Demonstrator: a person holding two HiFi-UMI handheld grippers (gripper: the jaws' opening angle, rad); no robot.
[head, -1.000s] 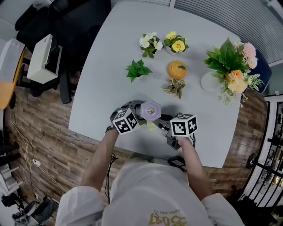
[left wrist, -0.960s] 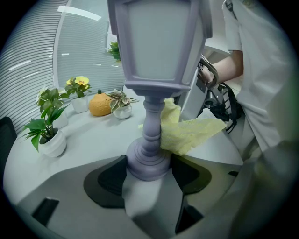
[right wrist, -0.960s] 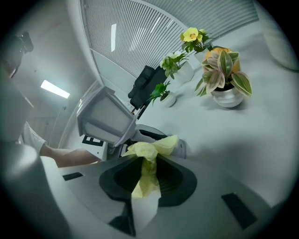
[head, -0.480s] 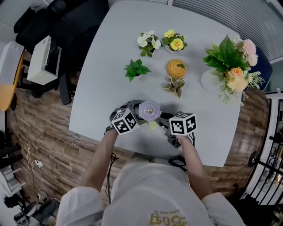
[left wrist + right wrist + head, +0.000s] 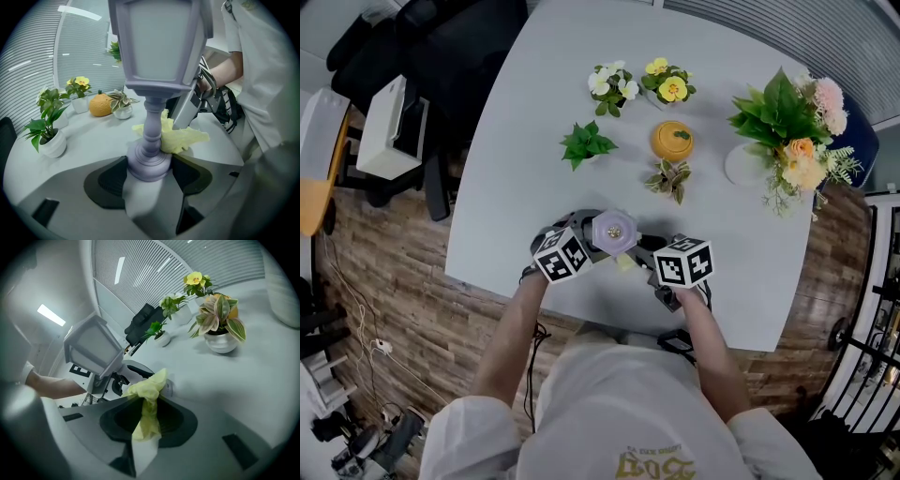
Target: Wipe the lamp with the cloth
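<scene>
Holding the lamp [image 5: 159,51] by its round, stepped base, the left tool [image 5: 149,164] has its two dark jaws pressed on both sides of that base. The lamp is pale lilac and looks smooth. It has a lantern-shaped head with flat panes and a thin turned stem. In the left gripper view it stands upright, near the front edge of the desk [image 5: 525,141], close to the person. The right tool [image 5: 147,420] has its jaws closed narrowly on a cloth [image 5: 149,387]. This cloth is thin, pale yellow and much crumpled. One bunched end sticks out past the jaws and lies against the lower stem of the lamp, on the side of the right tool. The desk is light grey, plain and matte, with a rounded outline. Further back on it stand several small things: a green leafy plant [image 5: 586,145] in a white pot, a pot with white flowers [image 5: 613,86], a pot with yellow flowers [image 5: 667,86], a round orange ornament [image 5: 672,141], a small plant with striped leaves [image 5: 670,178] and a big bouquet [image 5: 792,136] in a white vase. Under the desk the floor [image 5: 394,309] is of brown wooden planks, and a black chair [image 5: 450,47] stands to the left. Behind the desk is a wall of grey horizontal slats [image 5: 140,268].
</scene>
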